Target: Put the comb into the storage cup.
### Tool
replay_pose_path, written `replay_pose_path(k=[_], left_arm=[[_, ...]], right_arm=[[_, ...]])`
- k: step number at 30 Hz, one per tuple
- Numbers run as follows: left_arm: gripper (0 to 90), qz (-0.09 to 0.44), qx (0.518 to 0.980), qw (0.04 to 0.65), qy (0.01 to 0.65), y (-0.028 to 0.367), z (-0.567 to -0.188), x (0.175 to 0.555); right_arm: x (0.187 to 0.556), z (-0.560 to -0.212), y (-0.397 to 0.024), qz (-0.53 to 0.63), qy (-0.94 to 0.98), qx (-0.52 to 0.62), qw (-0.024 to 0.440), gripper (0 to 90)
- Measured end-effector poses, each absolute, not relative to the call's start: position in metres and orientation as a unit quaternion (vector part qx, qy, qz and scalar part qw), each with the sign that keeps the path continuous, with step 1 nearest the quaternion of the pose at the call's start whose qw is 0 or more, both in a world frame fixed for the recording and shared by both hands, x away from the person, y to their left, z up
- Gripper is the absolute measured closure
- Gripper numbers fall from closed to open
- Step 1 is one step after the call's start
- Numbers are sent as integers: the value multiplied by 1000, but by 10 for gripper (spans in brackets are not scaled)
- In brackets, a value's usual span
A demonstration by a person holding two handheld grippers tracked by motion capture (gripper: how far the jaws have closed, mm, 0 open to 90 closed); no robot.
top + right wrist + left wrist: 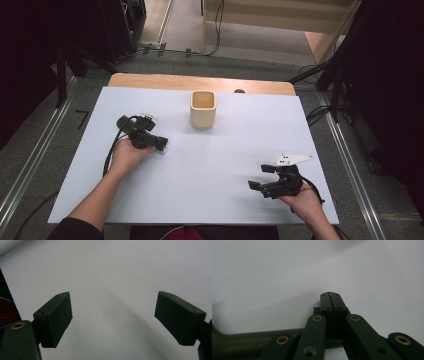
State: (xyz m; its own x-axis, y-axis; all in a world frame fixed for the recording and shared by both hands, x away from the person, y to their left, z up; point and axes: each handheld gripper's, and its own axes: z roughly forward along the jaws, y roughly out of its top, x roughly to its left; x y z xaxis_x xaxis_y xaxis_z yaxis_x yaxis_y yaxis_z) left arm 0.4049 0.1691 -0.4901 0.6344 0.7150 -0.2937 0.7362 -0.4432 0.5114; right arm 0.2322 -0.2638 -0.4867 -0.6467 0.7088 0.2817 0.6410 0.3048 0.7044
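White sheeting covers the table (200, 165). Near its far edge, between the hands, stands a pale wooden cup (203, 109), upright and untouched. Resting nearer to it, the left gripper (161, 143) is closed on nothing; the right gripper (259, 177) gapes wide, empty.

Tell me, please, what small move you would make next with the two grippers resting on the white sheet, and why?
Probably open the left gripper: its jaws are pressed shut with nothing between them, while the right gripper already stands open. Both rest apart from the wooden cup, the nearest thing on the white sheet, so a shut gripper could not take it.
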Motion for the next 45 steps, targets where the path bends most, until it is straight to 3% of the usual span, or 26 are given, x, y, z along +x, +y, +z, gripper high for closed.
replay_pose_path(k=[45], left_arm=[[900, -20, 846, 298, 441, 207, -486, 387]], right_arm=[[232, -486, -262, 417, 808, 414, 42, 129]])
